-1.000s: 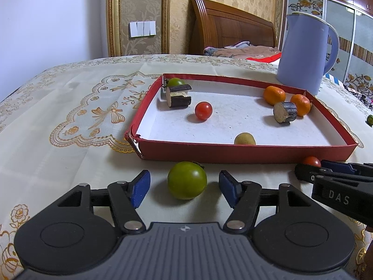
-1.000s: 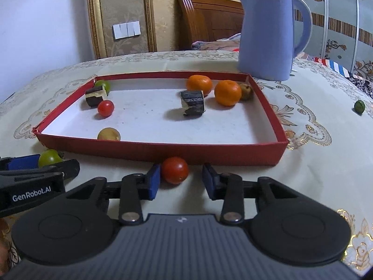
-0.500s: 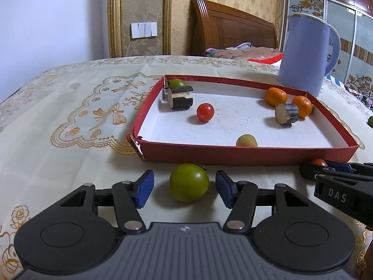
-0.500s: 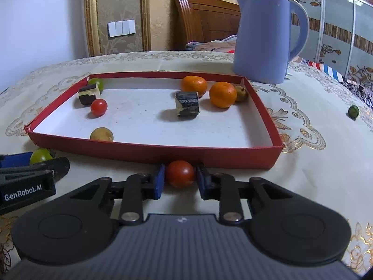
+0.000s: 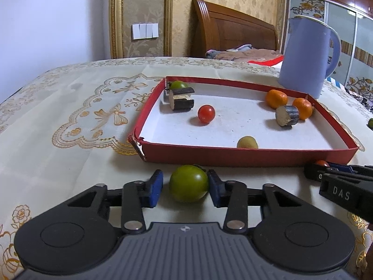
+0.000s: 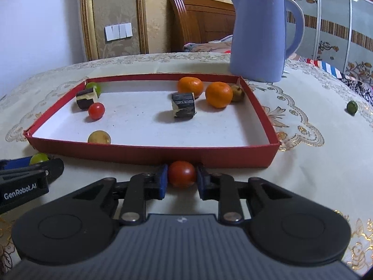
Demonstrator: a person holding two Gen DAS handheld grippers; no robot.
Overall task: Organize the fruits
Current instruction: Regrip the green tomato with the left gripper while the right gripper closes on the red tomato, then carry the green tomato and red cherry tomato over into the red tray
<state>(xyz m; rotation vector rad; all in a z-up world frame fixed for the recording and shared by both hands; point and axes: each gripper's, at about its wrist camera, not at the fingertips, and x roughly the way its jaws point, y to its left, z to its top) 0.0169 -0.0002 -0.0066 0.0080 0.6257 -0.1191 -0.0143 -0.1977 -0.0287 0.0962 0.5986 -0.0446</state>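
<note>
Fruit update: our right gripper [image 6: 182,179] has both pads pinched on the red tomato [image 6: 182,174], right against the red tray's [image 6: 153,154] near wall at 6 o'clock. Our left gripper [image 5: 185,185] is partly open around the green tomato [image 5: 188,183], right pad touching, left pad apart, tomato on the tablecloth [image 5: 70,144].
</note>
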